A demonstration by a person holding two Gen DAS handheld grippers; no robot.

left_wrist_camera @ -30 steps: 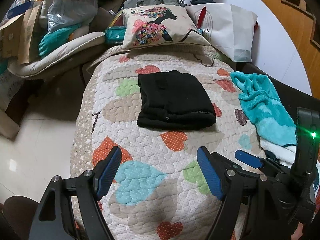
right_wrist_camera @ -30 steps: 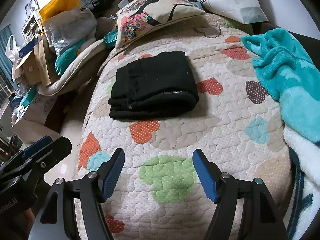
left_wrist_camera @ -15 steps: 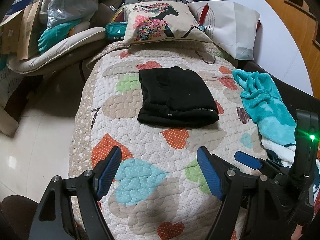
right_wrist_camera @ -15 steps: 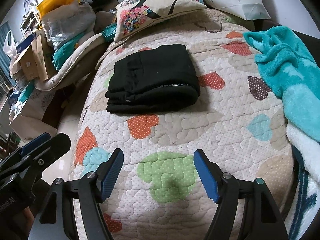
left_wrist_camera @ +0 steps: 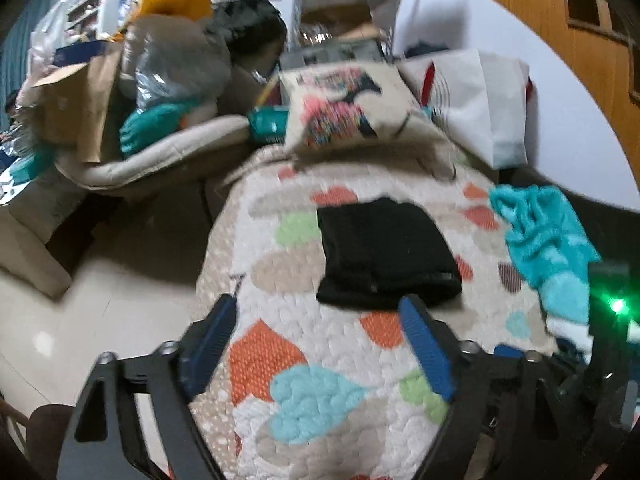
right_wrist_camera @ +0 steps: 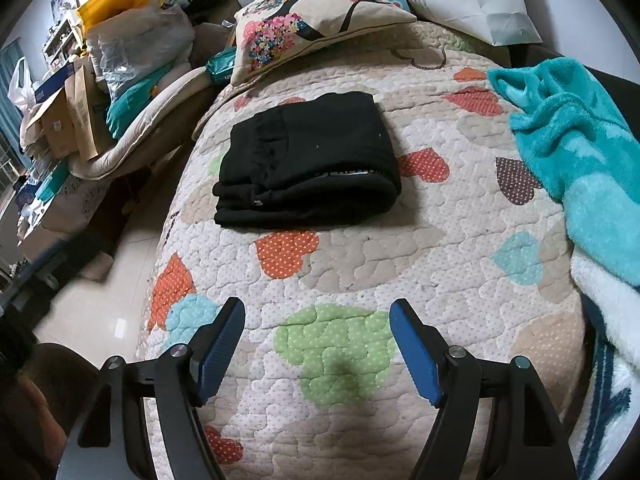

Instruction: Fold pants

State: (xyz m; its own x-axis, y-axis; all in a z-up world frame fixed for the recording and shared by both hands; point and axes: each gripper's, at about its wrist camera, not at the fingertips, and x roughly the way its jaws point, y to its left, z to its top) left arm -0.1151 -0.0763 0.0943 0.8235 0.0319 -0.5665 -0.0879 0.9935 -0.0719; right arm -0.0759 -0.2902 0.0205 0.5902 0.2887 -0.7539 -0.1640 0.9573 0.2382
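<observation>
The left gripper [left_wrist_camera: 318, 322] has swung up and its view blurs; the black folded pants [right_wrist_camera: 306, 160] lie untouched on the heart quilt [right_wrist_camera: 420, 256]. Both claws gape empty; the right gripper [right_wrist_camera: 318, 326] hangs back. Folding is probably finished.

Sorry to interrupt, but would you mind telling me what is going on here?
A person holds two handheld grippers over a heart-patterned quilted cover. The black pants lie on it folded into a compact rectangle, and nothing touches them. The left gripper and the right gripper are both open and empty, short of the pants. A teal fleece blanket lies to the right.
</observation>
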